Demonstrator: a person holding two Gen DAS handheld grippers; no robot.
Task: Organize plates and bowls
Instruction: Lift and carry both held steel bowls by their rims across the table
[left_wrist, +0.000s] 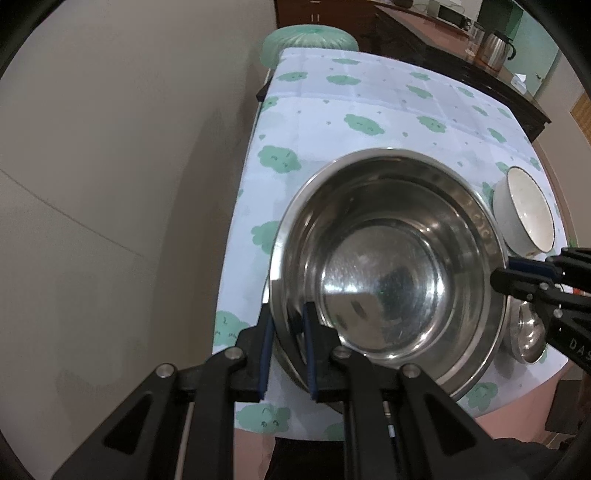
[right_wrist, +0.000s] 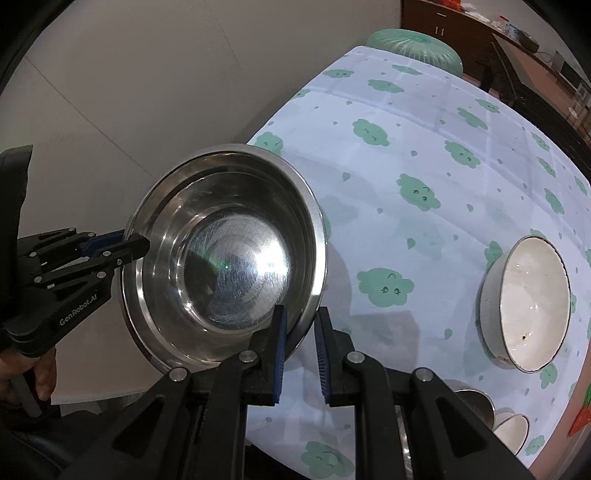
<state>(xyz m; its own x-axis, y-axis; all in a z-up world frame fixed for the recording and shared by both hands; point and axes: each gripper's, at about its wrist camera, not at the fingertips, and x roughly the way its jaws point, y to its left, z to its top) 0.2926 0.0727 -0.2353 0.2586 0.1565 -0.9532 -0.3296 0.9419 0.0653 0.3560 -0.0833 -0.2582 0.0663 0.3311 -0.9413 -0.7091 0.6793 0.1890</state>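
The left hand-held gripper (left_wrist: 286, 350) is being kept nearly closed, its blue-padded jaws pinching the near-left rim of the large stainless steel bowl (left_wrist: 388, 266), one pad inside the wall and one outside. The right hand-held gripper (right_wrist: 299, 354) is likewise being held at a narrow opening, and the opposite side of the same rim is being clamped between its pads. In the right wrist view the left hand-held gripper is also being shown at the bowl's far edge, with part of a person's hand (right_wrist: 40, 376) below it.

The steel bowl is being carried by both rims at once, tilted and raised above the cloud-patterned tabletop (left_wrist: 369, 96), partly overhanging its left edge; whether any part is touching the cloth cannot be told.

The step in hand is judged to be the two-handed transport of this largest bowl. A white ceramic bowl (right_wrist: 528, 302) is lying well apart to the right, and smaller steel dishes (left_wrist: 528, 332) are being glimpsed near the tabletop's front edge. The next move is judged to call for level, matched travel of both grips and a gentle lowering onto a bare patch of cloth before the pads are released, so that the smaller bowls can be nested inside.
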